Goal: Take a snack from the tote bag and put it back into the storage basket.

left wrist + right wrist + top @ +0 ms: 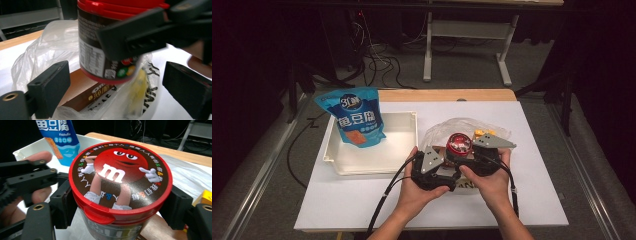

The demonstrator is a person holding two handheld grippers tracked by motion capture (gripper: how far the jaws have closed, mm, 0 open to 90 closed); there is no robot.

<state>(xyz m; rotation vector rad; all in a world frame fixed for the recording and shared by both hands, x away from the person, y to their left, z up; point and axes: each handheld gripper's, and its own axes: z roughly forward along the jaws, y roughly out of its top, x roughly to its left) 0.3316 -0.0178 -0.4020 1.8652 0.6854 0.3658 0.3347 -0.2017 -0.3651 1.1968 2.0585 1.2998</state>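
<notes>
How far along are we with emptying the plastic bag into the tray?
Done: the blue snack pouch stands in the white tray. In hand: the right gripper clamps the red-lidded M&M's tub, lifted above the plastic bag; the left gripper is open below it. Left: a brown box and a yellow item at the bag.

Left tongs (443, 167) open, jaws clear of contact; right tongs (462, 159) clamped; both hands side by side at 6 o'clock.
</notes>
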